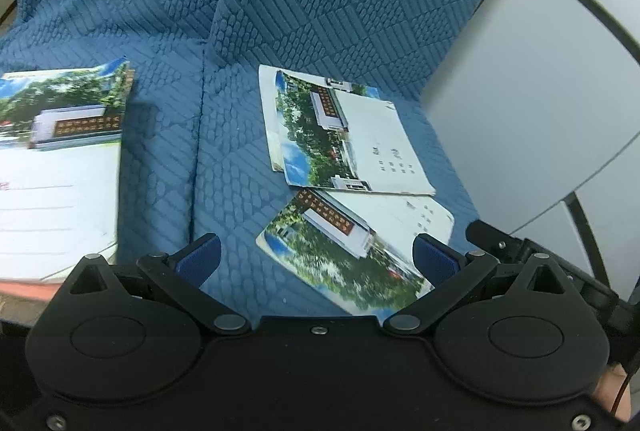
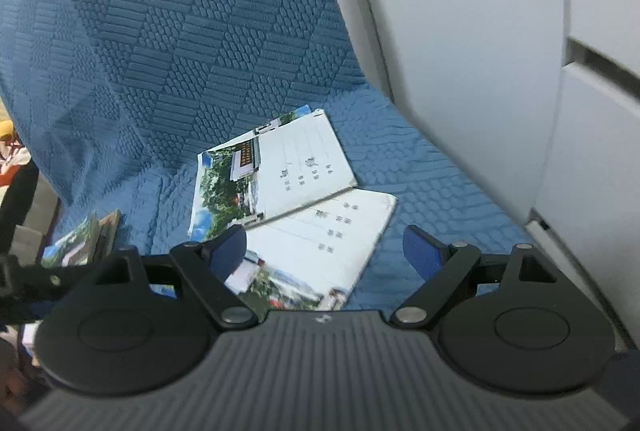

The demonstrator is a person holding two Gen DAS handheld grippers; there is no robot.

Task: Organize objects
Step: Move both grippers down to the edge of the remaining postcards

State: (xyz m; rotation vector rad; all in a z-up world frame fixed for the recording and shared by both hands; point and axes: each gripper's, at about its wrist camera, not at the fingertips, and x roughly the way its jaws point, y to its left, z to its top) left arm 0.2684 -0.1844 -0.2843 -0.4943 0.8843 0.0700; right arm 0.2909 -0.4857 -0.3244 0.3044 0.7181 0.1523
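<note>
Blue bumpy cloth (image 1: 168, 159) covers the sofa seat and back. Left of the seam in the cloth sits one thick stack of white paper notebooks with a tree-and-building picture (image 1: 60, 159). Right of the seam lie three more notebooks: two piled notebooks (image 1: 348, 139) and one single notebook (image 1: 352, 247) nearer the camera, touching the pile. The left gripper (image 1: 318, 255) hangs over the single one, jaws spread wide, holding nothing. The right gripper (image 2: 325, 249) hangs over it too, jaws spread, empty. A white smooth wall panel (image 1: 532, 103) stands right of the seam, past the seat.
</note>
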